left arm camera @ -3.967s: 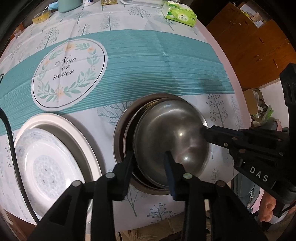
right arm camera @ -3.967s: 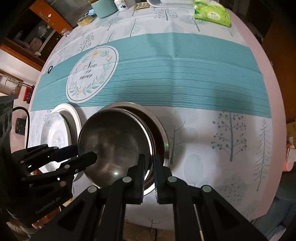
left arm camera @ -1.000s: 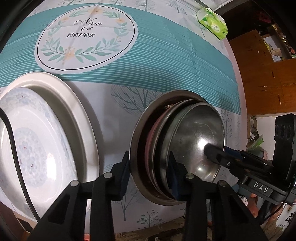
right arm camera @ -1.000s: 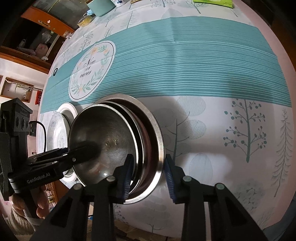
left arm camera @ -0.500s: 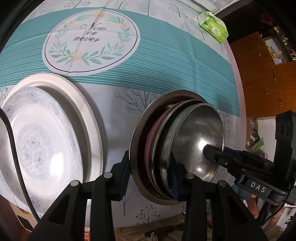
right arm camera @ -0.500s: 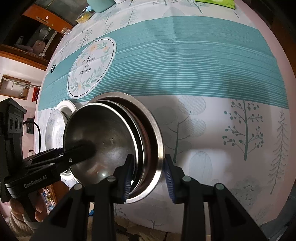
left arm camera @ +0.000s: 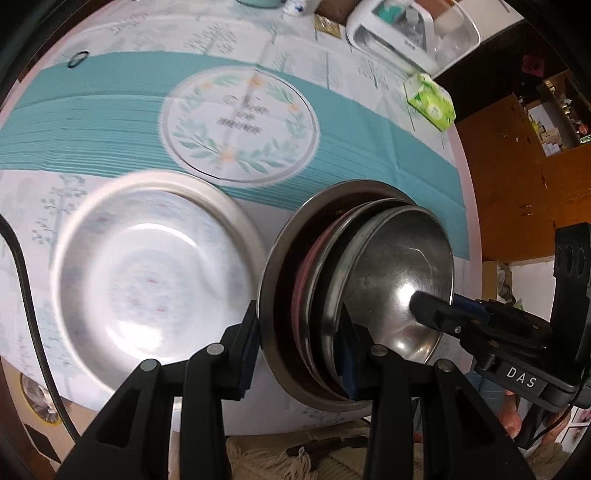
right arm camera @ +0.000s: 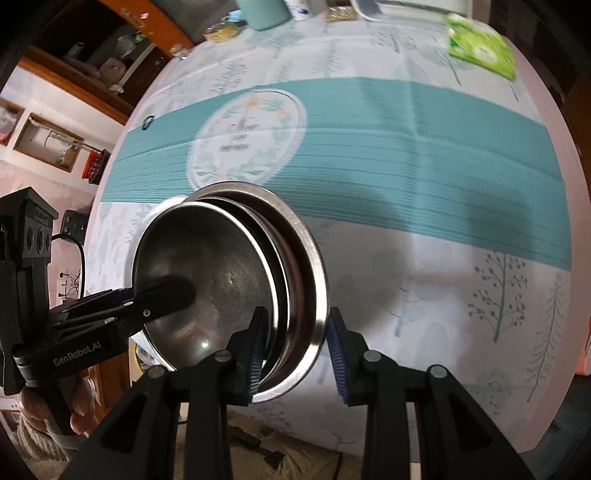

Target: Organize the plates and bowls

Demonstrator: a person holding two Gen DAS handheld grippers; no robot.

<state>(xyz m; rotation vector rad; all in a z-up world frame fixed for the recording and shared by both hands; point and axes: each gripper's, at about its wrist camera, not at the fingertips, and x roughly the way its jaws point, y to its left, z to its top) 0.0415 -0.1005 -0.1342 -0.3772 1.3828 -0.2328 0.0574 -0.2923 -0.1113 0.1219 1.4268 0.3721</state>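
Gripping opposite rims of a nested stack of steel dishes (left arm camera: 373, 291), both tongs are closed on it: left tongs (left arm camera: 299, 350) at the near-left edge, right tongs (right arm camera: 295, 347) at the near-right edge. The stack sits tilted above the table (right arm camera: 424, 177), beside a patterned white plate (left arm camera: 147, 280) lying on the cloth. The background is motion-blurred.

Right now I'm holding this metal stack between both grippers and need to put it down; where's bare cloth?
Open: the teal striped band and the tree-print cloth right of the steel dish stack. Crowded: the white patterned plate on the left, and the far edge with the green tissue pack and white appliance.
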